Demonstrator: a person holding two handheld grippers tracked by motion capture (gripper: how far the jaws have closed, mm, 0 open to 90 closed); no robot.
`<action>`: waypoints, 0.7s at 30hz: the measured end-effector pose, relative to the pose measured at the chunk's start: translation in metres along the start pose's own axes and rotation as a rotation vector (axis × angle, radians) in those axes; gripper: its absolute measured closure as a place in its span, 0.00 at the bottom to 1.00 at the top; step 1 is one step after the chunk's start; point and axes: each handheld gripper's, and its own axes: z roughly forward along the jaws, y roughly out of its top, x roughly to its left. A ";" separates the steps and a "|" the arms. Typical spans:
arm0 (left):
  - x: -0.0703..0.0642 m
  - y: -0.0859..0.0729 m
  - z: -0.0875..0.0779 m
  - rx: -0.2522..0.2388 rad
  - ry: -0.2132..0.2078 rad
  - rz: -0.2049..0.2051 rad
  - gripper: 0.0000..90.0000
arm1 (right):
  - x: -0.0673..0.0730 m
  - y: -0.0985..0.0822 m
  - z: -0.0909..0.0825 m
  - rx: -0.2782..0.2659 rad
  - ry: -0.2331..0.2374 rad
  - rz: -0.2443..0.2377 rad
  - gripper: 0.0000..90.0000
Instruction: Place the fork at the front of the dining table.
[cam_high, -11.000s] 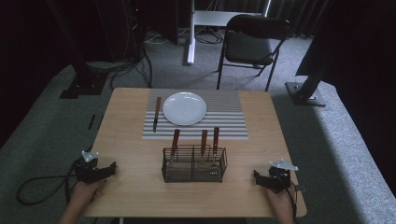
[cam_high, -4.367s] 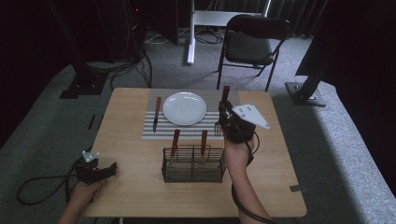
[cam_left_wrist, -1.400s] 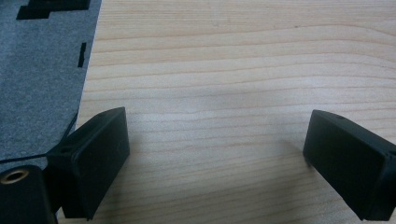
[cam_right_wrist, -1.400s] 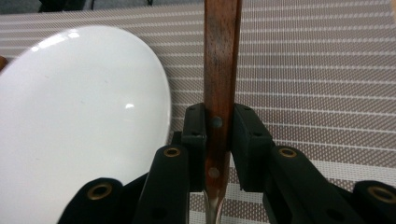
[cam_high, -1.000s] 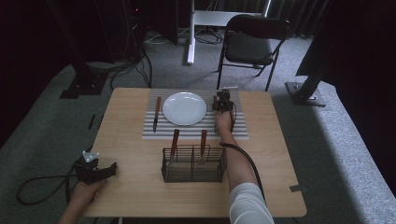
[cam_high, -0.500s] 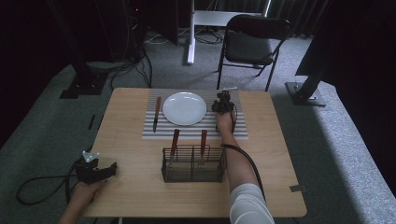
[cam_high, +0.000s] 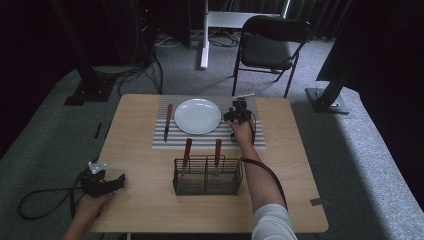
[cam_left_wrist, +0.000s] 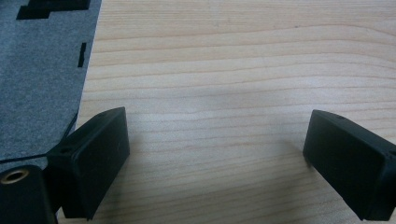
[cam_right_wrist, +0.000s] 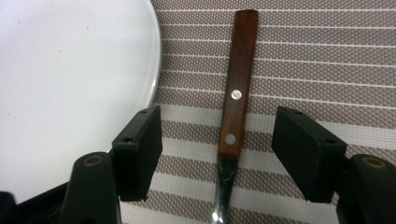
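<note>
A wood-handled utensil lies flat on the striped placemat, just right of the white plate. My right gripper is open, with a jaw on either side of the handle and neither touching it. From above, the right gripper sits at the plate's right edge. A knife lies left of the plate. Two wood-handled utensils stand in the wire basket. My left gripper rests open at the table's front left corner, and its jaws are over bare wood.
The placemat covers the table's far middle. The basket stands between the person's arm and the table's front edge. Grey carpet begins right beside the left gripper. A folding chair stands beyond the table.
The right gripper carried one utensil from the basket to the mat right of the plate and has opened, leaving it lying there. The left gripper has stayed still.
</note>
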 end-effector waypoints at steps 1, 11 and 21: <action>0.000 0.000 0.000 0.000 0.000 -0.001 0.08 | 0.000 -0.001 -0.002 -0.006 0.010 0.003 0.35; 0.000 0.000 0.000 0.000 0.000 0.000 0.08 | -0.001 -0.014 -0.010 -0.014 0.039 -0.046 0.23; 0.000 0.000 0.000 -0.001 0.000 0.000 0.08 | -0.002 -0.027 -0.028 -0.080 0.044 -0.099 0.19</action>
